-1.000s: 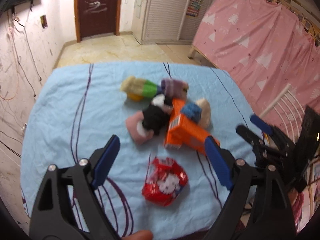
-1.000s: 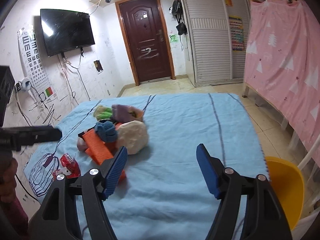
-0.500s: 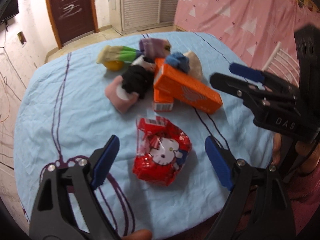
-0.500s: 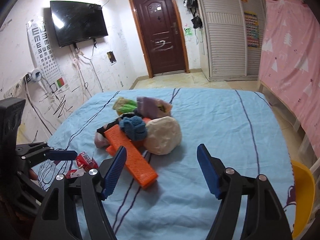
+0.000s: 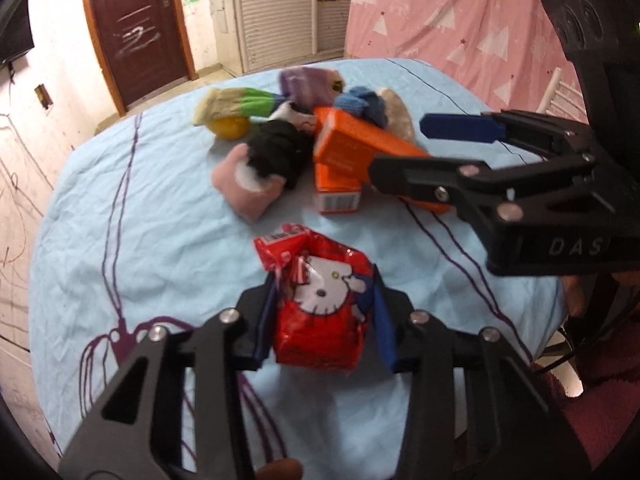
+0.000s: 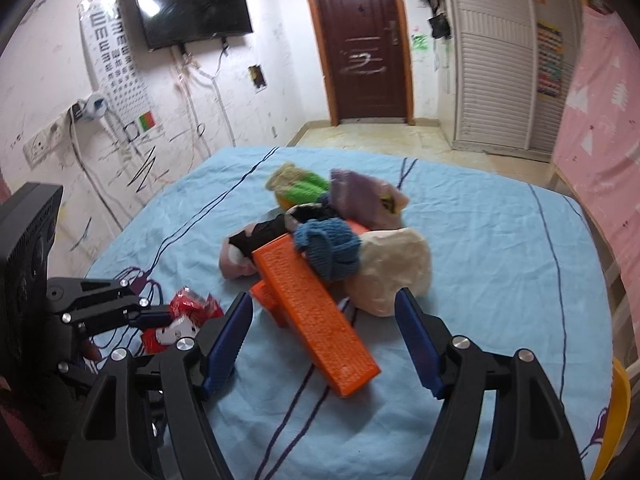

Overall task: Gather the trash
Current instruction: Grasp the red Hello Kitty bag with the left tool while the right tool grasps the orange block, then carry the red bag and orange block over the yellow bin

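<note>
1. The left gripper (image 5: 320,312) has dropped onto the red snack wrapper (image 5: 318,308) since a second ago, and its jaws, wide apart back then, are closing now; the blue pads sit against both sides of the wrapper.
2. The right gripper (image 6: 324,340) has swung in toward the pile, and its jaws stand wide with nothing gripped; the near end of the orange box (image 6: 316,312) lies between the fingers, untouched as far as I can tell.
3. Progress, by my read: early going. Nothing looks collected yet; the wrapper is the first piece being taken and sits at the near edge of the blue sheet (image 5: 140,240).
4. Left to do: lift the wrapper away, then deal with the orange box and a second, smaller orange carton (image 5: 336,188) under it. No bin is in view.
5. The wrapper is shiny, crinkled red foil with a white cartoon cat face and a torn top flap, puffed up and likely to crush easily.
6. Rolled socks (image 5: 260,160) crowd around the boxes; those seem no trash.
</note>
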`<move>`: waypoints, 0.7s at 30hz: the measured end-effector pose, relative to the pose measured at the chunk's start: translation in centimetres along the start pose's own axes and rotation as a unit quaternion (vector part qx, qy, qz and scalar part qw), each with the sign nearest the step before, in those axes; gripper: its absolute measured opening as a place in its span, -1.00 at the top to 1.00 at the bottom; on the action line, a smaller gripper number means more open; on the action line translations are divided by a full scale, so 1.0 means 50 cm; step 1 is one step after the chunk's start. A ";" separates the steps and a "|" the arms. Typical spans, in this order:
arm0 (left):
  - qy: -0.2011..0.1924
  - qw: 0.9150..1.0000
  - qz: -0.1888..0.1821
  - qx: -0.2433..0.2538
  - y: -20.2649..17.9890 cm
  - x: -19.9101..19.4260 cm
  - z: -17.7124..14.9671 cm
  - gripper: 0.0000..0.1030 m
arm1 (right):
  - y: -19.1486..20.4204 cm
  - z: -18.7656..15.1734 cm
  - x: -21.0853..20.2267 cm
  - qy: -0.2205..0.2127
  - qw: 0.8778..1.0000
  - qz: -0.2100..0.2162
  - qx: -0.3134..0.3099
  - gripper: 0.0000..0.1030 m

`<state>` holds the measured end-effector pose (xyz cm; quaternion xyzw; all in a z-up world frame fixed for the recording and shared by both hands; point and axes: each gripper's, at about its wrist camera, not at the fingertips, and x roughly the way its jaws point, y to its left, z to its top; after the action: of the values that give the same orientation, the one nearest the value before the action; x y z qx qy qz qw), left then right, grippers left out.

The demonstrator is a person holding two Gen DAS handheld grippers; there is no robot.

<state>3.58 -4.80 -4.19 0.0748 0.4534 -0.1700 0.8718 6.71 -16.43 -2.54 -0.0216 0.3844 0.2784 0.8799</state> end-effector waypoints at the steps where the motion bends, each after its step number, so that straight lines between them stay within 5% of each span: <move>1: -0.001 1.000 0.003 -0.006 0.008 -0.004 -0.001 0.25 | 0.001 0.000 0.005 0.007 1.000 0.004 -0.002 -0.30; 4: -0.006 1.000 0.008 -0.025 0.034 -0.017 -0.003 0.25 | 0.006 0.001 0.014 0.022 1.000 0.005 -0.013 -0.17; 6: -0.011 0.999 0.011 -0.031 0.040 -0.025 -0.002 0.25 | 0.008 0.000 0.017 0.026 1.000 0.007 -0.013 0.17; 12: -0.010 0.999 0.015 -0.046 0.050 -0.031 0.001 0.25 | 0.003 -0.007 0.016 0.030 0.999 0.005 -0.024 0.58; 21: -0.016 0.998 0.025 -0.060 0.045 -0.046 0.010 0.25 | 0.001 -0.019 -0.018 0.005 0.998 0.055 -0.003 0.70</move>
<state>3.57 -2.33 -2.07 0.0308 0.4464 -0.1221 0.8859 5.58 -17.03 -2.58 -0.0042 0.3886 0.3277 0.8611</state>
